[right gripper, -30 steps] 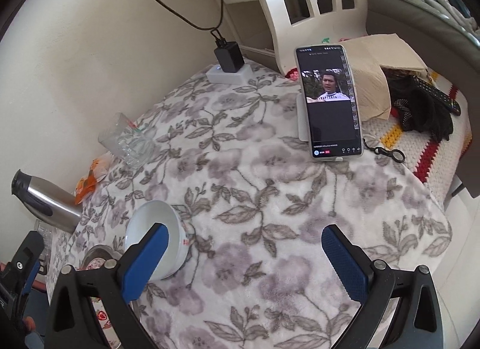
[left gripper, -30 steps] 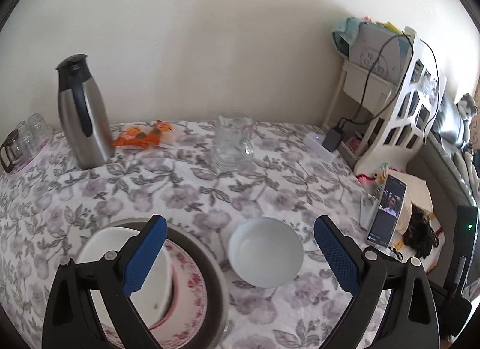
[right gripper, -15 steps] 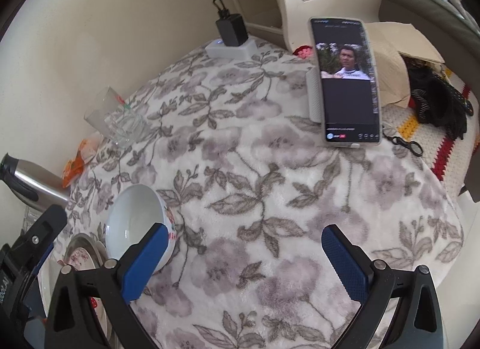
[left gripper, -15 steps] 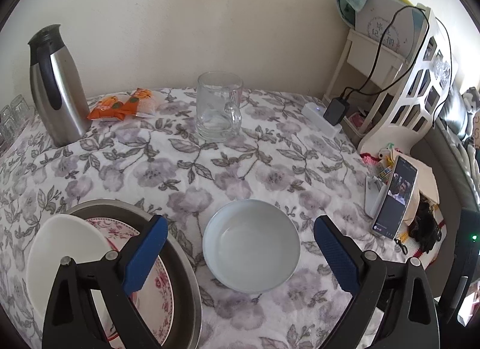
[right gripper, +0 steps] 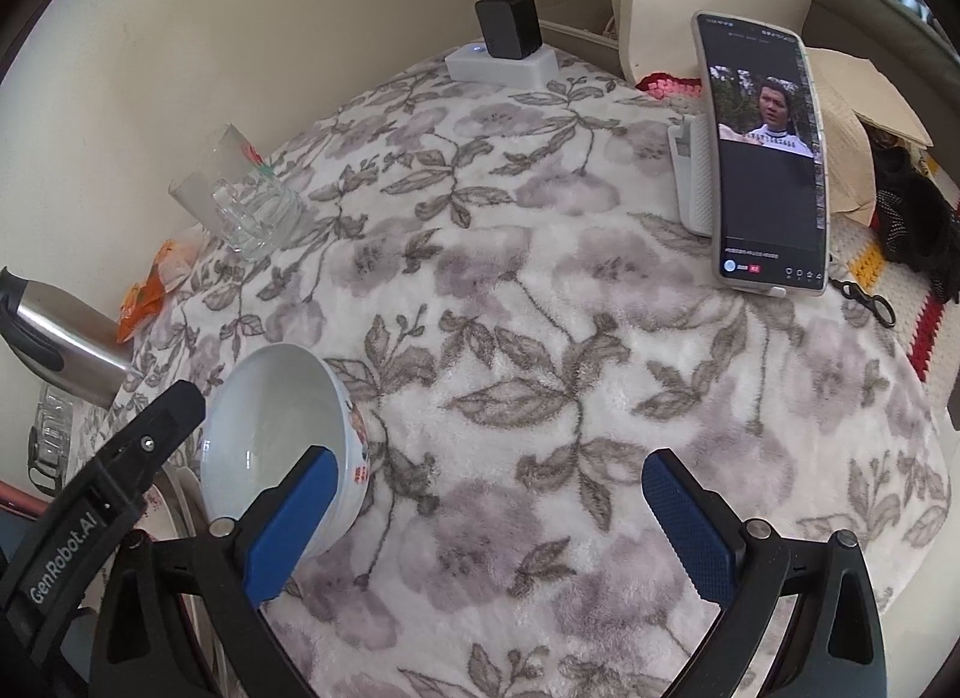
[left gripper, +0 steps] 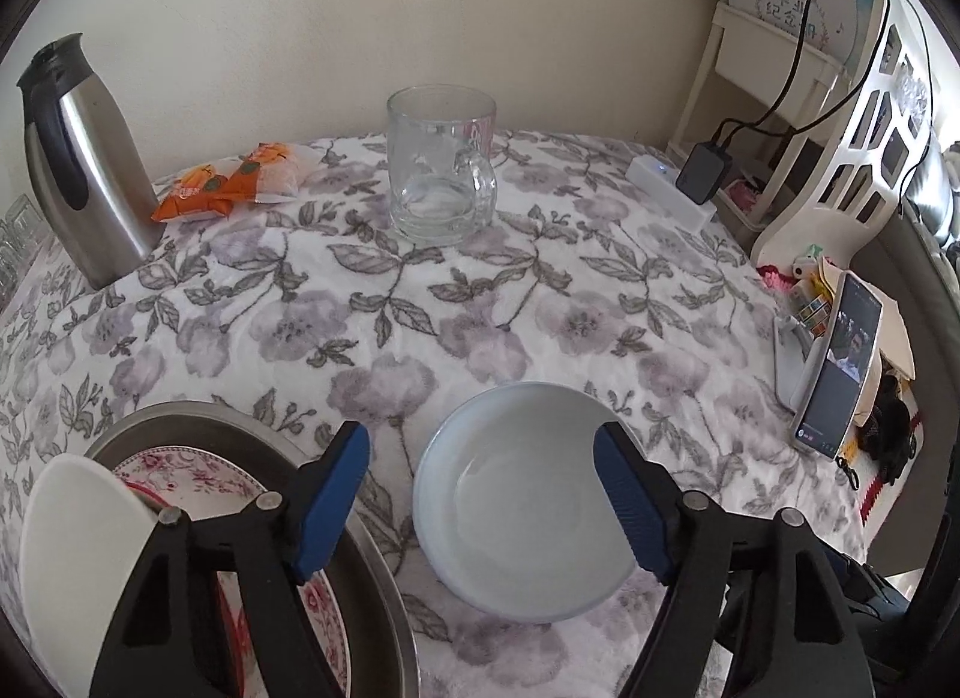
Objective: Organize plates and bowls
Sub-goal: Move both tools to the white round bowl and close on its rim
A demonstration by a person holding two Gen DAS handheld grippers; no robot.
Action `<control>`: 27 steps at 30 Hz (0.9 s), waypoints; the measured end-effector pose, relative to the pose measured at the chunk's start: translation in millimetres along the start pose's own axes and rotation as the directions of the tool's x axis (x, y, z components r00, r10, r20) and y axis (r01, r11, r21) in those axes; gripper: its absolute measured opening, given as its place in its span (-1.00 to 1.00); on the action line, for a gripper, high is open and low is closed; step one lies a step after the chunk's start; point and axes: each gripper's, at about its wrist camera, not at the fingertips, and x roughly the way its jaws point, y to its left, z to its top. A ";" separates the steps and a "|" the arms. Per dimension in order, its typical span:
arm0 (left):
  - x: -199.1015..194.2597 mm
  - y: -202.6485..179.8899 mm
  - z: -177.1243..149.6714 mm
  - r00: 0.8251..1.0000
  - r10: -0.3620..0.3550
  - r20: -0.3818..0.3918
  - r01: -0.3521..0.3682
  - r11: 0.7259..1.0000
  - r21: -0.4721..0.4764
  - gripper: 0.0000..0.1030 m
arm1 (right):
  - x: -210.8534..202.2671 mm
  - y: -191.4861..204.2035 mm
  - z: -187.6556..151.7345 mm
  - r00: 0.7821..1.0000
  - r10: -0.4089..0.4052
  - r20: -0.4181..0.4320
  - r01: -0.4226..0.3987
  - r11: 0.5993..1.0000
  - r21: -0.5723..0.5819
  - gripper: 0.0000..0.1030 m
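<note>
A white bowl (left gripper: 516, 494) stands on the flowered tablecloth. My left gripper (left gripper: 483, 494) is open with its blue fingers on either side of the bowl, the right finger over its rim. To the left a metal basin (left gripper: 372, 566) holds a floral plate (left gripper: 198, 473) and a white plate (left gripper: 72, 554) leaning on edge. In the right wrist view the bowl (right gripper: 282, 434) shows red decoration outside; my right gripper (right gripper: 492, 518) is open and empty, its left finger in front of the bowl.
A glass mug (left gripper: 441, 164), a steel thermos (left gripper: 78, 158) and an orange snack packet (left gripper: 234, 182) stand at the back. A phone on a stand (right gripper: 765, 158) and a power strip with charger (right gripper: 504, 56) sit at the right. A white shelf (left gripper: 852, 98) stands beyond.
My left gripper has moved forward and right, so the bowl now lies between its fingers, and its fingers have narrowed. The right gripper has come closer to the bowl.
</note>
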 end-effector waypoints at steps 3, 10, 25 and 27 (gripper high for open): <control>6.0 -1.7 -0.3 1.000 -0.007 -0.009 0.007 1.000 0.007 0.34 | 4.2 4.4 -0.1 1.000 0.001 -0.005 -0.002 1.000 -0.012 0.91; 20.2 3.5 -2.8 0.999 -0.011 -0.038 0.011 1.000 -0.006 0.05 | 14.9 13.7 -3.2 1.000 0.019 -0.020 -0.020 0.999 -0.030 0.65; 43.7 11.4 -10.9 0.998 0.000 -0.065 0.001 1.000 0.012 -0.40 | 33.5 34.1 -8.0 0.995 0.088 -0.045 -0.091 0.994 -0.063 -0.24; 45.1 11.6 -11.0 0.998 -0.004 -0.065 0.005 1.000 0.014 -0.42 | 37.5 34.8 -9.1 0.994 0.093 -0.053 -0.096 0.994 -0.056 -0.26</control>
